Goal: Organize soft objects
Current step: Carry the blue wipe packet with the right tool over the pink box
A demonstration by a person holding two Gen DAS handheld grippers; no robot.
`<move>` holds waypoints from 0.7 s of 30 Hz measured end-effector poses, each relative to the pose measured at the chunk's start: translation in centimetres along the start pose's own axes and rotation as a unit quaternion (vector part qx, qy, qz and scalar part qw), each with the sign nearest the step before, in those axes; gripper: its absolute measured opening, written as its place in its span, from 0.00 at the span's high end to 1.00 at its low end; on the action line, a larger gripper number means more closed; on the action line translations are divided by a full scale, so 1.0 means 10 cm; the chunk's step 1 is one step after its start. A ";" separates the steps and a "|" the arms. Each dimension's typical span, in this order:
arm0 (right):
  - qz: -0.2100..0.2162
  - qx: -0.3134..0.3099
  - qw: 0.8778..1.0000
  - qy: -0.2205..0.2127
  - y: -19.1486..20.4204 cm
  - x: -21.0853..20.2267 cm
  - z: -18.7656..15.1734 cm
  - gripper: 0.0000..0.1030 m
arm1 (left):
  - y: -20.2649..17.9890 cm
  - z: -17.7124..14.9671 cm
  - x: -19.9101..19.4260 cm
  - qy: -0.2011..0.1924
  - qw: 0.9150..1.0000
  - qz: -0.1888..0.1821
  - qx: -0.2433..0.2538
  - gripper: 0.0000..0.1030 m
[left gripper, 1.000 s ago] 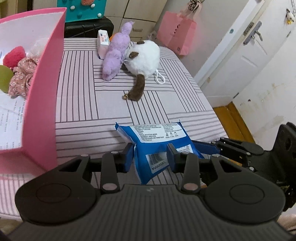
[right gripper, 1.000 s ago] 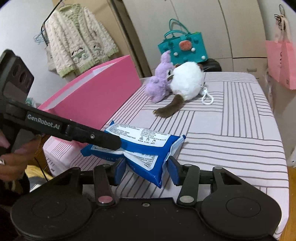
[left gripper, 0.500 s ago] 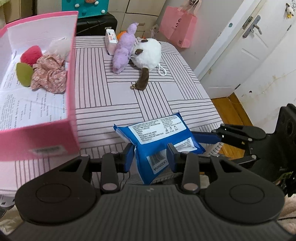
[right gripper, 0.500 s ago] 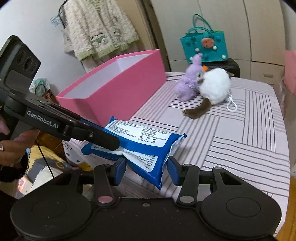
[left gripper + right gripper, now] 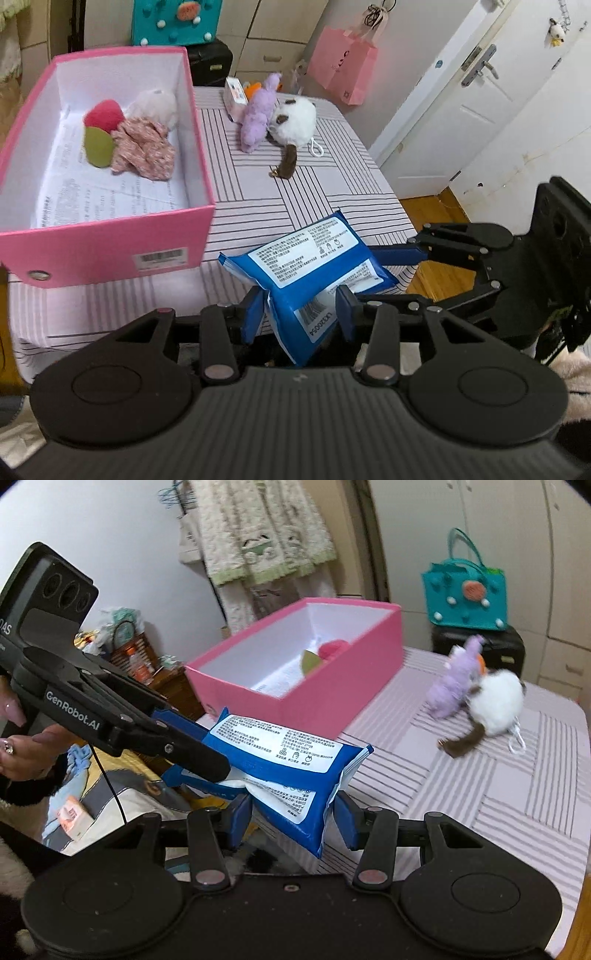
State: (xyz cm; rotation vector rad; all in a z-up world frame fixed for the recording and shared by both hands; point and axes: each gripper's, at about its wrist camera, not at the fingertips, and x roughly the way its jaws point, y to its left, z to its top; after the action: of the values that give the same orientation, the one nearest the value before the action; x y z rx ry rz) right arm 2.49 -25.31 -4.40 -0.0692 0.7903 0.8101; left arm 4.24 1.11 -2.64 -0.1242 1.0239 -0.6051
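Both grippers hold one blue soft pack (image 5: 306, 266) in the air in front of the table's near edge. My left gripper (image 5: 301, 314) is shut on one end of it; my right gripper (image 5: 293, 818) is shut on the other end, where the pack (image 5: 291, 764) shows its white label. The right gripper also shows in the left wrist view (image 5: 402, 273). The open pink box (image 5: 110, 251) stands on the left of the table and holds a red plush, a green piece and a floral cloth (image 5: 144, 147). A purple plush (image 5: 256, 110) and a white plush (image 5: 295, 120) lie at the far end.
The striped tablecloth (image 5: 314, 192) covers the table. A small white carton (image 5: 234, 94) stands by the purple plush. A teal bag (image 5: 465, 594) sits on a black case behind the table. A pink paper bag (image 5: 343, 70) hangs by the white door at right.
Both grippers have lifted the blue pack and pulled back from the table. The pink box's inside now shows from above.
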 end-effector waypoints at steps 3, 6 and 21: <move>-0.005 -0.016 1.000 -0.004 0.12 0.04 0.11 0.47 | 0.06 -0.03 -0.13 -0.015 1.000 0.010 -0.003 0.61; -0.009 -0.032 0.999 -0.005 0.23 0.11 0.21 0.47 | 0.12 -0.03 -0.21 -0.032 0.999 0.022 -0.001 0.61; -0.010 -0.075 0.996 -0.043 0.34 0.53 0.91 0.47 | 0.70 0.38 -0.49 -0.116 0.992 0.054 -0.014 0.61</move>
State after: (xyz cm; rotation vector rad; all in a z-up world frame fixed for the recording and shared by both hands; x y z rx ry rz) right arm 7.95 -16.50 -0.58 -0.1743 0.6453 0.8474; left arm 8.45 8.86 0.50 -0.1592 0.8083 -0.4656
